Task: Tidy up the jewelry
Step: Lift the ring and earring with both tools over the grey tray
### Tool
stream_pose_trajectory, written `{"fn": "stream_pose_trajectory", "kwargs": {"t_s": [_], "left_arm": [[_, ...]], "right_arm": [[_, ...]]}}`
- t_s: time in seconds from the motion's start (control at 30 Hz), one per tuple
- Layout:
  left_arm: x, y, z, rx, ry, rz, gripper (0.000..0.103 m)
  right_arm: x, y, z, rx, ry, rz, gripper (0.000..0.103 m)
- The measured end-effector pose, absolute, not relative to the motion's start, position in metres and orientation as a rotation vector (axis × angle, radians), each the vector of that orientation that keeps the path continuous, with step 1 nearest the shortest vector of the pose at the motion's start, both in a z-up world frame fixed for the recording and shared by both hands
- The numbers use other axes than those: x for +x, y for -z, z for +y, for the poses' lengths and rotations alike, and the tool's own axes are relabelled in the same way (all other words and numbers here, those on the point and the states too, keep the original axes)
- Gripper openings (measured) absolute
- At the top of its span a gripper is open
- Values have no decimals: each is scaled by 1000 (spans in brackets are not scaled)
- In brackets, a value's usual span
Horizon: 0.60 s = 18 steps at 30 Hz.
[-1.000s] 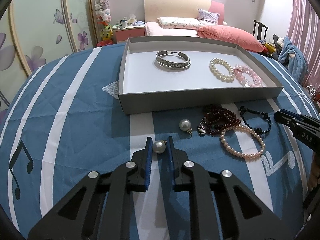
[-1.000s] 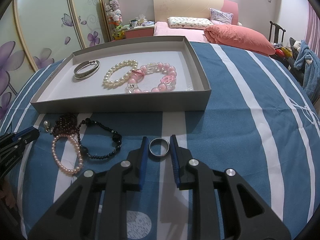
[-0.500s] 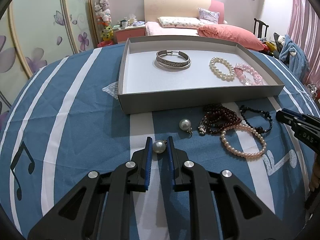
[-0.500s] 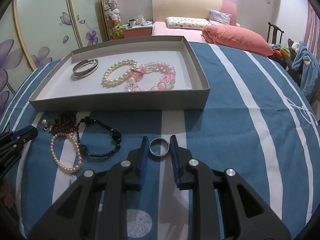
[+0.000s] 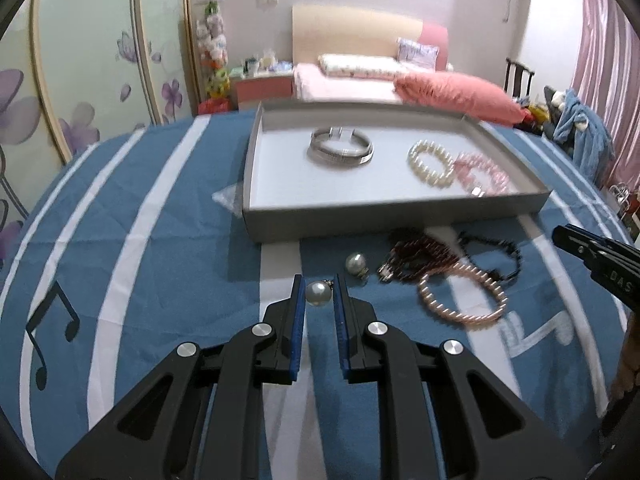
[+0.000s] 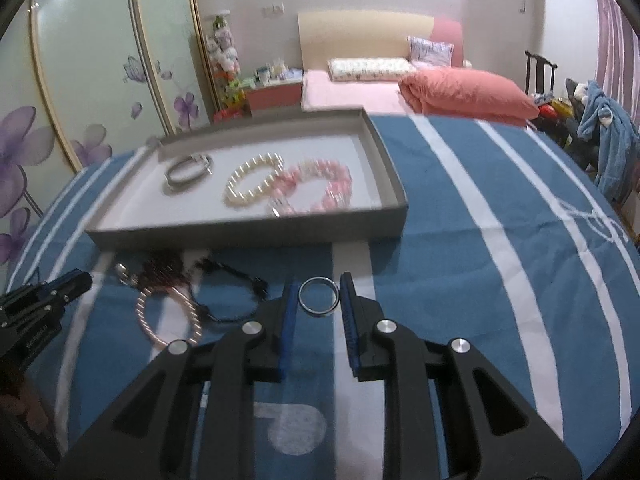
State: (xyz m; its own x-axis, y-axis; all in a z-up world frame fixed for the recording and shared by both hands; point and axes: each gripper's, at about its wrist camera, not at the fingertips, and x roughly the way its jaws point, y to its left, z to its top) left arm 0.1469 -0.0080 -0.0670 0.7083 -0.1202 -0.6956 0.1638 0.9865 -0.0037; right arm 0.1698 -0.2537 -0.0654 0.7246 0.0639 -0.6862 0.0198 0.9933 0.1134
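Note:
My left gripper (image 5: 318, 292) is shut on a pearl earring (image 5: 318, 294), held just above the blue cloth. A second pearl earring (image 5: 356, 264) lies on the cloth ahead of it. My right gripper (image 6: 319, 296) is shut on a silver ring (image 6: 319, 295), lifted off the cloth. The grey tray (image 5: 384, 216) (image 6: 248, 234) beyond both grippers holds a silver bangle (image 5: 341, 149) (image 6: 188, 172), a white pearl bracelet (image 5: 431, 164) (image 6: 250, 186) and a pink bead bracelet (image 5: 482, 172) (image 6: 320, 188).
On the cloth in front of the tray lie a dark red bead bracelet (image 5: 418, 258), a black bead bracelet (image 5: 496, 252) (image 6: 232, 296) and a pink pearl bracelet (image 5: 460, 296) (image 6: 168, 316). A bed and a wardrobe stand behind the table.
Both grippers have tilted and risen a little with their loads, so the tray now sits lower in each view. The right gripper rose more. Neither grip has changed.

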Motion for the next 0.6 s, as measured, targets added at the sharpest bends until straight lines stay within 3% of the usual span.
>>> {"fn": "stream_pose_trajectory", "kwargs": {"t_s": [0.3, 0.6], "left_arm": [[120, 26, -23, 74, 154, 520, 15], [118, 7, -30, 61, 131, 405, 15]], "right_arm": [[143, 19, -230, 85, -34, 506, 22], [120, -12, -216, 40, 0, 273, 22]]}}
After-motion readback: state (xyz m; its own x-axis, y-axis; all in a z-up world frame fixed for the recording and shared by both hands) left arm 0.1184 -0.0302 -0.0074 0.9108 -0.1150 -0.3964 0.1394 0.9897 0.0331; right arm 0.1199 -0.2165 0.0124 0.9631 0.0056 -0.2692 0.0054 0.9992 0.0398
